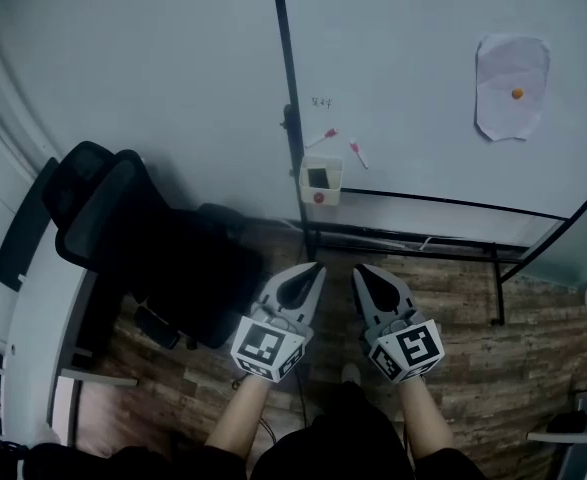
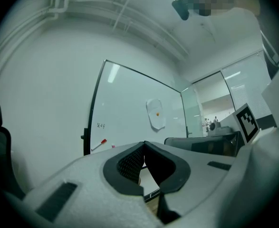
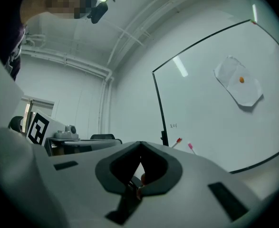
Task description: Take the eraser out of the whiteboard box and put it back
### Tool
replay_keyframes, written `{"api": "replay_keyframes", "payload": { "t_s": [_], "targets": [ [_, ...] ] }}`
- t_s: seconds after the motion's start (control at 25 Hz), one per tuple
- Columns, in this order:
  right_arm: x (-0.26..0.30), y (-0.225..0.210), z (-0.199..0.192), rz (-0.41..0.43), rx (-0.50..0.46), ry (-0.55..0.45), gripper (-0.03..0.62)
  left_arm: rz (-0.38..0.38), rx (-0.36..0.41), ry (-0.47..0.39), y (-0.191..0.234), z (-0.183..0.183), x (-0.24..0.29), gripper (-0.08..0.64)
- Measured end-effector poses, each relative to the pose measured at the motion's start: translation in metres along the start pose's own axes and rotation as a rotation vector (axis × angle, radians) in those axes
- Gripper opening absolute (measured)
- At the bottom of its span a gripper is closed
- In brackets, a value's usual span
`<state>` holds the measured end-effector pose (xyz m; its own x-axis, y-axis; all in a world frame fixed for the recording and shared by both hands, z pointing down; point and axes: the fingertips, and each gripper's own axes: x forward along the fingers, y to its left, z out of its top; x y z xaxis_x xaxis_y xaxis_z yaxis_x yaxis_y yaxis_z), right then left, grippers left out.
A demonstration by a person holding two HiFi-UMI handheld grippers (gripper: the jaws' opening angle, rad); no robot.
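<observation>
Glossy board, matt plastics and a wood-grain floor are showing here.

The large white whiteboard (image 1: 423, 118) is shining smooth and glossy inside its thin black metal frame (image 1: 286, 68), while the crumpled white paper sheet (image 1: 512, 86) on it is looking matt. The small white plastic box (image 1: 320, 180) is appearing smooth. The brown wood-pattern floor (image 1: 453, 308) is showing grain. The black office chair (image 1: 163, 248) is looking like matt cloth. The grey left gripper (image 1: 316, 268) and grey right gripper (image 1: 359, 270) are showing matt plastic shells, with dark ribbed pads (image 2: 129, 164).
</observation>
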<state>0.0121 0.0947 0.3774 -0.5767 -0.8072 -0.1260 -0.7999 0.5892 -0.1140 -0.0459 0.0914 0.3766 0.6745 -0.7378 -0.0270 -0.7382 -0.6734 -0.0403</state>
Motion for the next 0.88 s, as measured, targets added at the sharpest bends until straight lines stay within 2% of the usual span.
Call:
{"api": "replay_keyframes", "payload": {
  "t_s": [0.28, 0.56, 0.88],
  "targets": [
    [0.027, -0.045, -0.007, 0.024, 0.034, 0.014, 0.003, 0.037, -0.003, 0.019, 0.02, -0.007, 0.045, 0.005],
    [0.052, -0.086, -0.006, 0.076, 0.053, 0.025, 0.003, 0.107, -0.01, 0.042, 0.038, -0.011, 0.089, 0.005],
    [0.076, -0.107, -0.011, 0.13, 0.092, 0.035, 0.003, 0.155, 0.003, 0.072, 0.055, -0.015, 0.113, 0.005]
  ]
}}
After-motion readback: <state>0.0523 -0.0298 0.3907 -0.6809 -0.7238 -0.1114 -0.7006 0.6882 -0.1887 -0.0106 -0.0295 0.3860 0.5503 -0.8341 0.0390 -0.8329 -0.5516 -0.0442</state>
